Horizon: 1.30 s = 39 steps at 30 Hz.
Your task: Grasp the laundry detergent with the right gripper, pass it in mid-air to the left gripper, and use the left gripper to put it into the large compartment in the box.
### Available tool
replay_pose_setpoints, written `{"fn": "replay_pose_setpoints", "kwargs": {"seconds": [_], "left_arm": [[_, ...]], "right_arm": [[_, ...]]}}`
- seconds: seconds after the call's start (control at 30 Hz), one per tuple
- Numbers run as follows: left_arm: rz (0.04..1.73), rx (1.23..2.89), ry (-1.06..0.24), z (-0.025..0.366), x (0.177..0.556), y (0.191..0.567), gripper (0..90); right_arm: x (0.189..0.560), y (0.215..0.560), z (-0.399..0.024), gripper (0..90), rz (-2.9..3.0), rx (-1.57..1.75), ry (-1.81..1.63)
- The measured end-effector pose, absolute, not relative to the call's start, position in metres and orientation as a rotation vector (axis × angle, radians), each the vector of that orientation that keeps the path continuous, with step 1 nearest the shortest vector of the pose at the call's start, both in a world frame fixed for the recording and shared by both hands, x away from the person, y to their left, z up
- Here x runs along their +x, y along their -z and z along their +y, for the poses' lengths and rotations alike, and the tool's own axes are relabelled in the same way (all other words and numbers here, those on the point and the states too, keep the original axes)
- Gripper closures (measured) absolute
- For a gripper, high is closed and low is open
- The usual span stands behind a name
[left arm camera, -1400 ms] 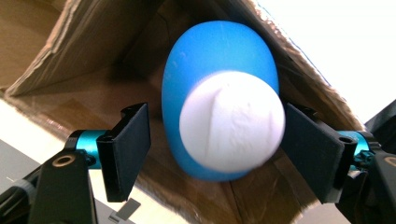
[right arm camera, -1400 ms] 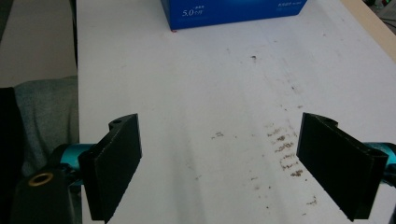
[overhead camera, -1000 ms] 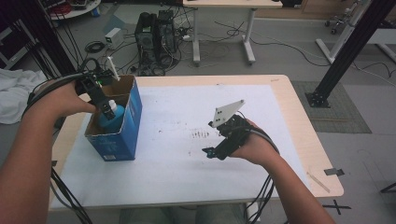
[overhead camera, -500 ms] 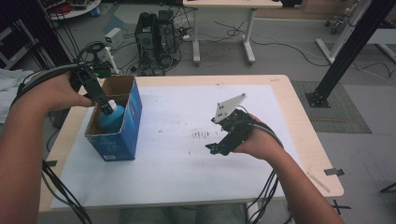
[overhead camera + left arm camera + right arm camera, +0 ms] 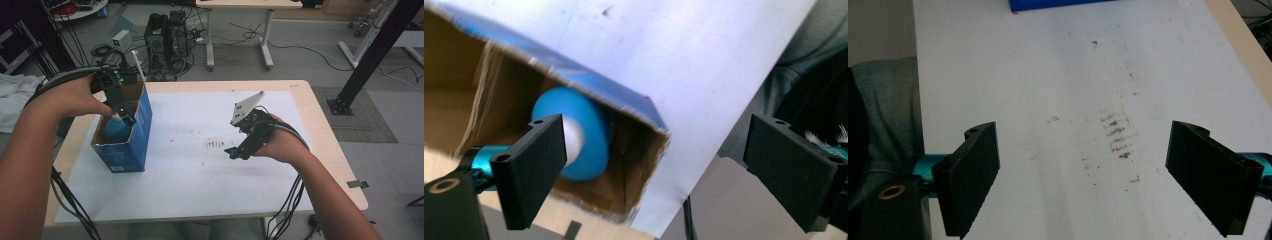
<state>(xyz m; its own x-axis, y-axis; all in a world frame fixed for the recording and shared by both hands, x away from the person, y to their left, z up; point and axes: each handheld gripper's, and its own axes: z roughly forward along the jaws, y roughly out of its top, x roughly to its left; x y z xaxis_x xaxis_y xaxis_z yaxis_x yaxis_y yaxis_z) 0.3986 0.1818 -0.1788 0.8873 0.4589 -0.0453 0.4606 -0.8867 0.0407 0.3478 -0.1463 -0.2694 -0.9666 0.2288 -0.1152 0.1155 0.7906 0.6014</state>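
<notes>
A blue cardboard box [image 5: 136, 145] stands open-topped at the left of the table. Inside it lies a round blue thing with a white middle [image 5: 115, 129], also seen as the blue round thing [image 5: 591, 135] deep in the box [image 5: 484, 85] in the left gripper view. My left gripper [image 5: 128, 118] hangs over the box mouth. Its jaws have just been opening and now stand wide, and the left gripper [image 5: 649, 170] has nothing between its pads. My right gripper [image 5: 236, 151] hovers low over the white sheet at mid table, and the right gripper [image 5: 1098, 175] is open and empty.
A white paper sheet [image 5: 200, 170] with dark smudges [image 5: 1115, 132] covers most of the wooden table [image 5: 330, 150]. On the floor beyond the far edge stand a computer tower [image 5: 167, 35], cables and a second table's legs. A black frame post [image 5: 370, 55] rises at the right.
My left hand has risen and drawn back to the left, out of the box. Its jaws have spread and the blue round thing stays in the box. The right hand has held still.
</notes>
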Motion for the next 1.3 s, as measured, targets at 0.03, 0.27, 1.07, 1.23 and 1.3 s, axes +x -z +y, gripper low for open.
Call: {"fn": "replay_pose_setpoints", "kwargs": {"seconds": [0.03, 0.27, 1.07, 1.23, 1.3], "left_arm": [[0.703, 3.023, 0.068, 0.177, 0.398, 0.179, 8.2], [0.538, 3.063, 0.05, 0.148, 0.394, 0.184, 5.9], [0.217, 3.15, 0.085, 0.082, 0.381, 0.24, 4.0], [0.195, 3.152, 0.086, 0.076, 0.38, 0.253, 4.0], [0.189, 3.145, 0.094, 0.074, 0.38, 0.258, 4.0]], "right_arm": [[0.348, 0.269, -0.146, 13.1, 2.8, 0.273, -0.916], [0.351, 0.266, -0.145, 13.1, 2.829, 0.264, -0.861], [0.357, 0.268, -0.147, 13.1, 2.924, 0.231, -0.604], [0.357, 0.273, -0.146, 13.1, 2.957, 0.222, -0.554], [0.358, 0.276, -0.146, 13.1, 2.966, 0.215, -0.531]]}}
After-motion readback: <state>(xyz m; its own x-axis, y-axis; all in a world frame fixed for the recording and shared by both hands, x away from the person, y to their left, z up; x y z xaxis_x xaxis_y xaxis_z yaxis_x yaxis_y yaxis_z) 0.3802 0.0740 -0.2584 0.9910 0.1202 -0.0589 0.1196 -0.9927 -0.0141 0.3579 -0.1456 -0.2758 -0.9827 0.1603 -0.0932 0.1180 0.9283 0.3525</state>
